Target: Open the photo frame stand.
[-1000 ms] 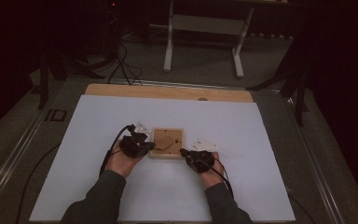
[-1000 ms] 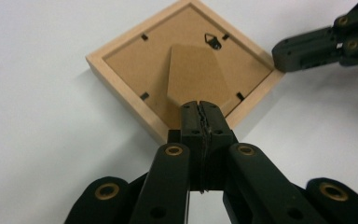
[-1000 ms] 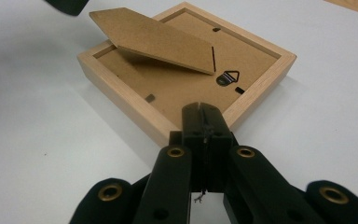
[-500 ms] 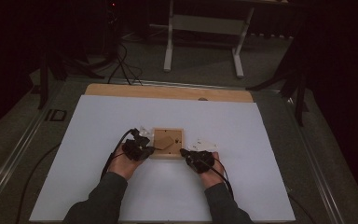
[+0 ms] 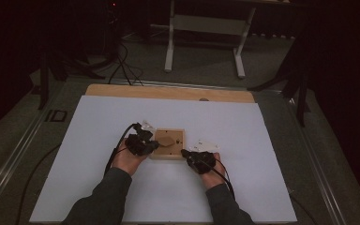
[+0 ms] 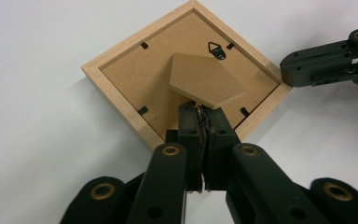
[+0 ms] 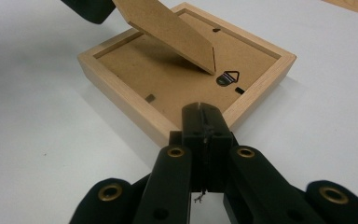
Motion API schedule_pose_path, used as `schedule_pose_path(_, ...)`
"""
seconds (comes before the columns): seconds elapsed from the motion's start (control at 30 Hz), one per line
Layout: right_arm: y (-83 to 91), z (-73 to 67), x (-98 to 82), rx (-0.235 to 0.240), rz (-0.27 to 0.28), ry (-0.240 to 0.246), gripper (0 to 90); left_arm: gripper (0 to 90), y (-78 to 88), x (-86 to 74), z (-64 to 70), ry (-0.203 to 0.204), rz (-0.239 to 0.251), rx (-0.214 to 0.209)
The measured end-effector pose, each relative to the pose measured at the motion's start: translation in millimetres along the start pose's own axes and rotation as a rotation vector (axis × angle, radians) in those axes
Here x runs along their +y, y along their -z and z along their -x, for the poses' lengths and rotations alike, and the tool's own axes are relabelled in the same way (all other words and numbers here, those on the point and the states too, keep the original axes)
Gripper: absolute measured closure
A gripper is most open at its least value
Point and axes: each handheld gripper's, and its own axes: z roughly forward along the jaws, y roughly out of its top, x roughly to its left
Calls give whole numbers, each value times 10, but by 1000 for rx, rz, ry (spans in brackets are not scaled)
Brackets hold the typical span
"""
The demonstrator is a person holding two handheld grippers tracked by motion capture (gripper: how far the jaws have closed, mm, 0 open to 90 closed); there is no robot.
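A square wooden picture frame [image 5: 168, 144] lies face down on the white table, its fibreboard back [image 6: 154, 79] and metal hanger [image 7: 228, 77] showing. Its pentagonal stand [image 6: 206, 79] is tilted up off the back. My left gripper [image 6: 200, 112] sits under the stand's raised free edge, which rests over the fingertips. Its jaws have just been opening slightly and show only a thin slit with nothing clearly between them. My right gripper [image 7: 201, 112] is shut, its tips against the frame's near rim [image 7: 135, 116]. From above, the left gripper [image 5: 153, 145] and the right gripper [image 5: 187, 154] flank the frame.
A white sheet [image 5: 98, 122] covers the wooden tabletop [image 5: 168, 92]. Black cables [image 5: 117, 150] trail from both grippers toward the person. Table legs [image 5: 171, 37] and floor cables [image 5: 122, 61] lie beyond the far edge.
The left hand has shifted slightly at the frame's left side. The right hand has stayed put.
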Motion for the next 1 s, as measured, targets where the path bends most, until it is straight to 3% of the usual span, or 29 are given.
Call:
schedule_pose_path(0.33,0,-4,0,-3,0,4,897,686,-83,14,6,31,-18,-41)
schedule_pose_path(0.53,0,-6,0,-3,0,3,897,591,-144,29,-47,99,-14,-109)
schedule_pose_path(0.73,0,-8,1,-3,0,4,897,531,-164,44,-98,152,3,-127)
schedule_pose_path(1.0,0,-5,0,-2,0,4,897,515,-250,87,-184,253,11,-191)
